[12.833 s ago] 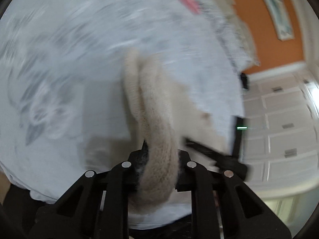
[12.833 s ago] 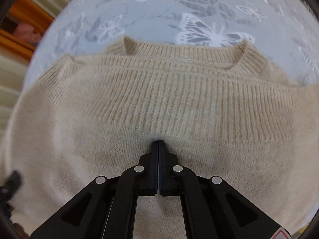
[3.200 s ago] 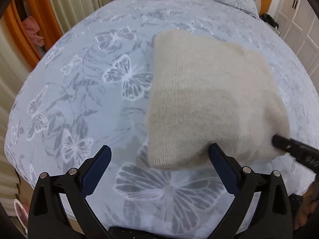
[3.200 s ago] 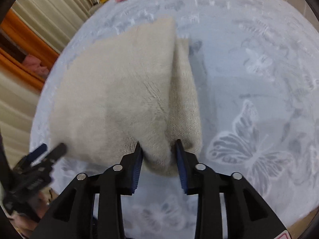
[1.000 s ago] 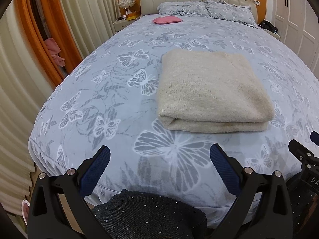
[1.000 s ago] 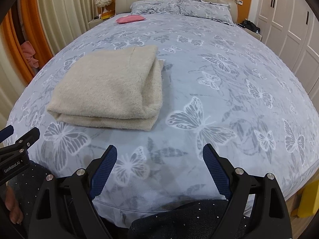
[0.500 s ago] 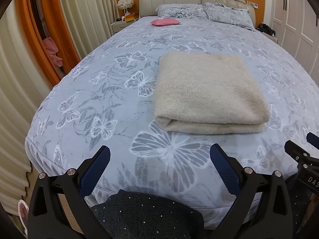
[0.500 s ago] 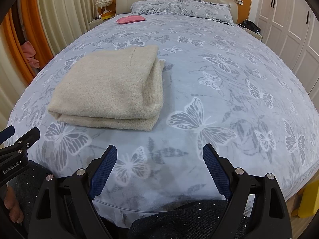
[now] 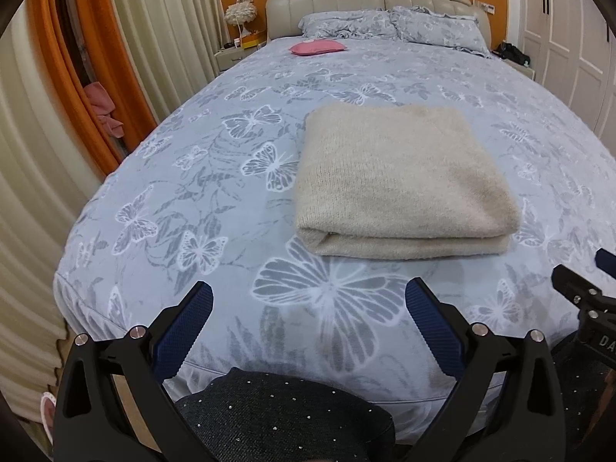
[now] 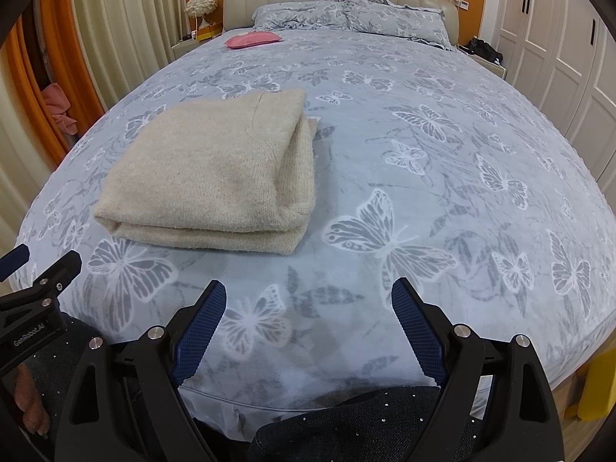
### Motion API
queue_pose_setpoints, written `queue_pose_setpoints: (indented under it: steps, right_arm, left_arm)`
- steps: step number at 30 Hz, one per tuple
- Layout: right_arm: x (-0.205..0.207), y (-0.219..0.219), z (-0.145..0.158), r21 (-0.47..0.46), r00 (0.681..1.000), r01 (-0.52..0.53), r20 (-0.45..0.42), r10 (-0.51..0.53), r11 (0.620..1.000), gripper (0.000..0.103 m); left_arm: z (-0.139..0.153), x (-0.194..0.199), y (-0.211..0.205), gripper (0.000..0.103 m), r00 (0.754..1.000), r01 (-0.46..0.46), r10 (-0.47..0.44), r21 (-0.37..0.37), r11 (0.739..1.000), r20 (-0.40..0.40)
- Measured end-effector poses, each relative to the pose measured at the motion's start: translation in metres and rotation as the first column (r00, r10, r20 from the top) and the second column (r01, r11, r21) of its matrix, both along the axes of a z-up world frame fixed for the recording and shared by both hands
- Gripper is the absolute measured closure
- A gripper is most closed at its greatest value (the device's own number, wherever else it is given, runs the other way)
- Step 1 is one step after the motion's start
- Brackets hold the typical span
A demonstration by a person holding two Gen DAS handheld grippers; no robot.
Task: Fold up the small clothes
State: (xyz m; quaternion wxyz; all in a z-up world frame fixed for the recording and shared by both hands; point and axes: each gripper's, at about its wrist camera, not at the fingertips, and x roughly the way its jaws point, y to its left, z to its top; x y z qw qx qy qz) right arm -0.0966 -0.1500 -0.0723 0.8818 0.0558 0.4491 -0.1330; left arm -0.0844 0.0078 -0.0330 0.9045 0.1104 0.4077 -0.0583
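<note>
A beige knitted sweater lies folded into a neat rectangle on the bed's butterfly-print cover. It also shows in the right wrist view, left of centre. My left gripper is open and empty, held back over the foot edge of the bed, short of the sweater. My right gripper is open and empty too, near the foot edge and to the right of the sweater. Each gripper shows at the edge of the other's view.
A pink item lies near the pillows at the headboard. Curtains hang on the left, white wardrobe doors stand on the right. The person's dark speckled knees are below the grippers.
Both grippers let go of the sweater and drew back to the foot of the bed. In the last second the views barely shift; the sweater lies still.
</note>
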Motion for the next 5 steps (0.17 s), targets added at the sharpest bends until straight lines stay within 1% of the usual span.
queue_pose_setpoints:
  steps: [5]
  right_arm:
    - [0.0005, -0.0002, 0.0003, -0.001, 1.0, -0.001, 0.001, 0.001, 1.0, 0.017]
  left_arm:
    - [0.0001, -0.0037, -0.0069, 0.005, 1.0, 0.025, -0.025, 0.029, 0.999, 0.015]
